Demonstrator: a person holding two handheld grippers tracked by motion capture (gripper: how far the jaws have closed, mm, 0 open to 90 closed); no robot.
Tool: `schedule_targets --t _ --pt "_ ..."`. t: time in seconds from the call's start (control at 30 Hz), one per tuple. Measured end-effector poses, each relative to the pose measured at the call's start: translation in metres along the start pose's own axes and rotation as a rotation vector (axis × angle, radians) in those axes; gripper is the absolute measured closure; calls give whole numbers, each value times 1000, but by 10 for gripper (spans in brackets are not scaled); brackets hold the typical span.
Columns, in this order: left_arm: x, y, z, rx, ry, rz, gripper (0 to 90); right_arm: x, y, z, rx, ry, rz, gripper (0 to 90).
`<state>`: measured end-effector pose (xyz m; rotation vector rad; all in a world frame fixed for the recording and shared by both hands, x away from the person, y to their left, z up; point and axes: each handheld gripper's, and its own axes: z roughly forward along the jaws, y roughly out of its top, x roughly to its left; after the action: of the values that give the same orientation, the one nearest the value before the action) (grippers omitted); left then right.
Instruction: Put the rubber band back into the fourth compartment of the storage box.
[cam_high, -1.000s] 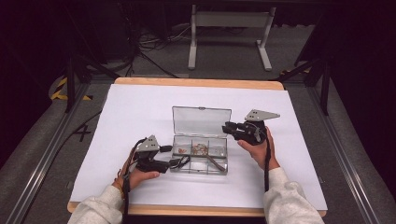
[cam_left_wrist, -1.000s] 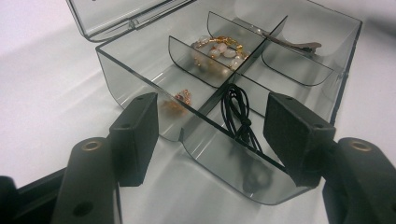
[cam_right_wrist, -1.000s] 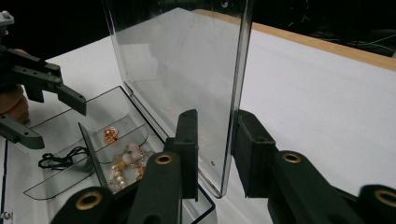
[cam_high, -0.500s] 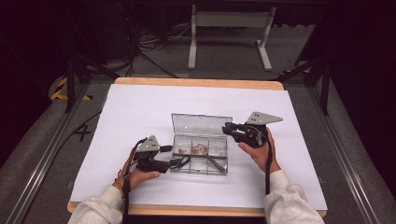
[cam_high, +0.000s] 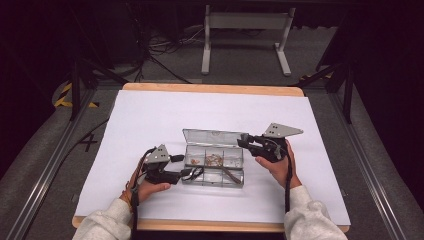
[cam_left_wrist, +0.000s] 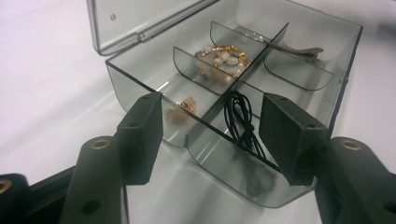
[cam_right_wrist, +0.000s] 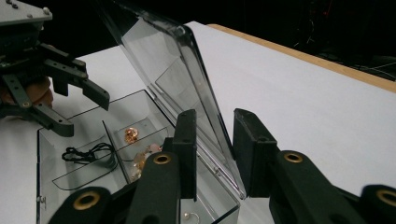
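Note:
A clear plastic compartment box (cam_high: 215, 182) lies on the white table cover, its lid (cam_high: 212, 136) hinged at the far side and tilted over it. It holds gold bead jewellery (cam_left_wrist: 222, 56), a black cord (cam_left_wrist: 240, 116), a hair clip (cam_left_wrist: 294, 49) and a small gold piece (cam_left_wrist: 187, 103). My left gripper (cam_high: 195, 172) is at the box's left end. Its jaws have just been closing, the box's near corner (cam_left_wrist: 140, 91) stands between them, and I see no pad pressing. My right gripper (cam_right_wrist: 215, 149) straddles the lid's free edge (cam_right_wrist: 173, 74), with a gap beside the pads.
The white sheet (cam_high: 150, 115) covers the wooden table, whose edge (cam_high: 210, 88) shows at the back. A metal frame (cam_high: 245, 35) stands on the floor beyond. In the right gripper view the left gripper (cam_right_wrist: 86, 114) shows across the box.
The lid has tipped forward and lower over the box. My right gripper moved slightly down and left with it. The left hand stayed put.

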<state>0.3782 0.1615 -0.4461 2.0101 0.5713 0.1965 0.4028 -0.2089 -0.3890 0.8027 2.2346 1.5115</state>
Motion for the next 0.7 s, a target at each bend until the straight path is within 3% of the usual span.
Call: schedule_targets --t 0.4,0.7 --pt "3 10 -10 -47 28 18 576 3 -1 -1 7 -3 -14 707" --pt "6 17 -10 -54 50 14 630 4 -1 -2 4 -2 -15 705"
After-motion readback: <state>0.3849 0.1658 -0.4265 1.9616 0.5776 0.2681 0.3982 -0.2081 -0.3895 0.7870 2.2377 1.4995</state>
